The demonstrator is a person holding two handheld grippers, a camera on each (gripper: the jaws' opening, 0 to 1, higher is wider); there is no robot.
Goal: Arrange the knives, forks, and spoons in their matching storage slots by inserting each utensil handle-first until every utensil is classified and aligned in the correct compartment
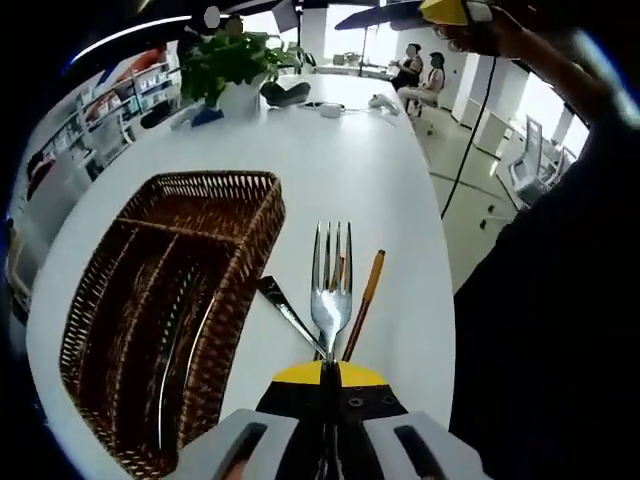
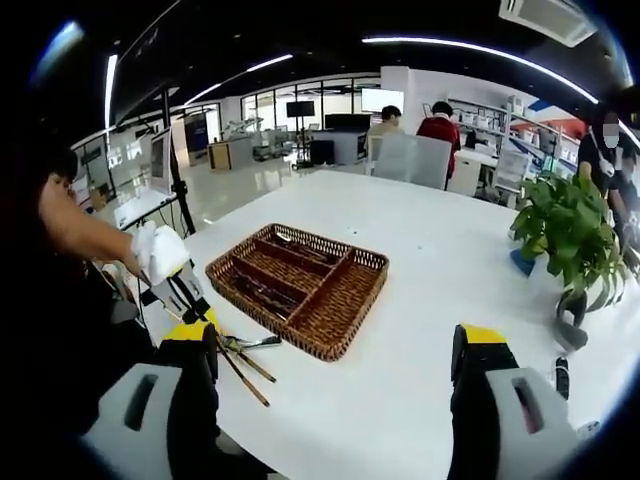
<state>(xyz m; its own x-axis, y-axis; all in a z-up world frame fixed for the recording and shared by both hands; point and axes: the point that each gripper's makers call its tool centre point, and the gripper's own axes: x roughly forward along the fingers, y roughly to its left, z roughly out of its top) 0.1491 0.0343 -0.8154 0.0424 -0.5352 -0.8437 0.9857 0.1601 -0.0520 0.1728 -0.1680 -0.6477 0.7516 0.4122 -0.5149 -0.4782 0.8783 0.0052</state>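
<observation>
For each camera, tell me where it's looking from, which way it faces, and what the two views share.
Left gripper view: rides the left hand-held gripper, shut on a fork, facing along the table beside the wicker tray.
Right gripper view: rides the open right hand-held gripper, facing the tray's long side; the person's forearm shows.
Shared: tray, table, potted plant, left hand-held gripper.

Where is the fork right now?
In the left gripper view, the fork is clamped in the left gripper, tines up, just right of the wicker tray.
</observation>
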